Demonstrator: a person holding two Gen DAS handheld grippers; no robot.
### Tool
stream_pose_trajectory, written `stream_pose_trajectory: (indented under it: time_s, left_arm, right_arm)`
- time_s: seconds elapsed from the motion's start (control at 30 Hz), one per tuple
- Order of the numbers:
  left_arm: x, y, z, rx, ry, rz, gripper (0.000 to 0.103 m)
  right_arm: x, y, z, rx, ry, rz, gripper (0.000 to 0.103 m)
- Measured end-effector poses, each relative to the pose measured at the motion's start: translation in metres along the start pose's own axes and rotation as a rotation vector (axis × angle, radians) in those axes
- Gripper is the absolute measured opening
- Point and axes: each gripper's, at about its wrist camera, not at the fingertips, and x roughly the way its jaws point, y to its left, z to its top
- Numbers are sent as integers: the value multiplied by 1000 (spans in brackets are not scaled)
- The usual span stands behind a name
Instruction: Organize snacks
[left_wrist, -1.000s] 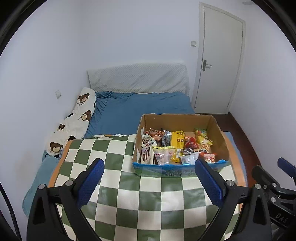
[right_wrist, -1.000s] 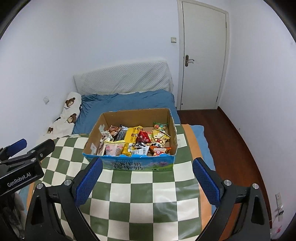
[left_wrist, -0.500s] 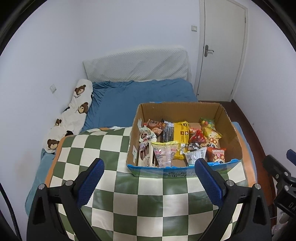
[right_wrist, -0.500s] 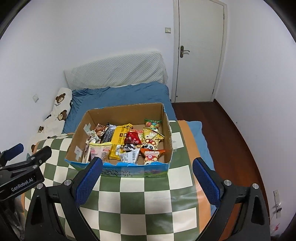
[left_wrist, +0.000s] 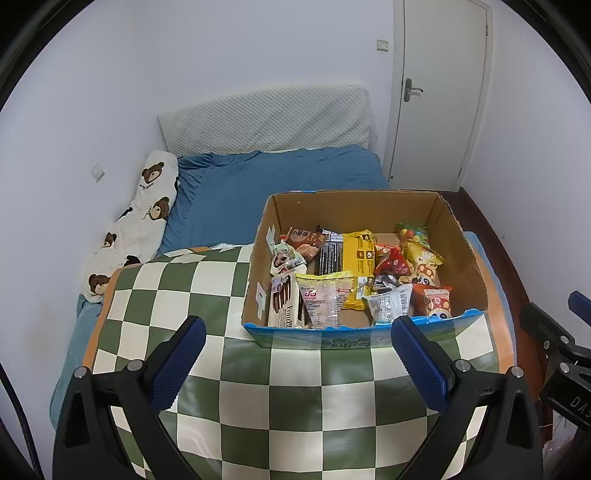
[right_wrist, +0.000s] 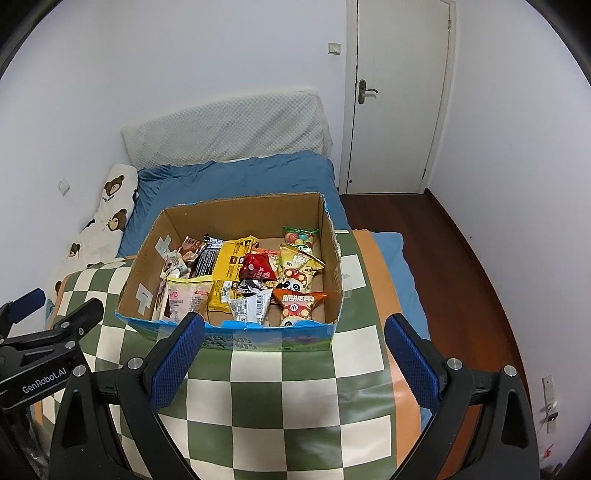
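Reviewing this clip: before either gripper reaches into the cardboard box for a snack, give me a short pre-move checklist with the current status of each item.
1. Left gripper open and empty: ok, jaws spread wide with nothing between them.
2. Right gripper open and empty: ok, same stance.
3. Cardboard box open on top: ok, no flaps over the snacks.
4. Box seated flat on the checkered cloth: ok, it sits level, though near the cloth's far edge.
5. Snack on top free to grab: ok, the orange panda packet lies near the front wall, unburied.
6. Destination for sorted snacks: cannot tell, no tray or second container shows in either view.
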Motion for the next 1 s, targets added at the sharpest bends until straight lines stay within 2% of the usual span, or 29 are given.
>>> stream_pose_trajectory:
  time_s: [0.57, 1.0]
  left_arm:
    - [-2, -2, -5, -5, 11, -13, 103]
    - [-9, 0, -2, -10, -10, -15, 103]
  right_arm:
    - [1, -2, -4, 7, 3, -15, 100]
    - [-5, -6, 0, 11, -15, -19, 100]
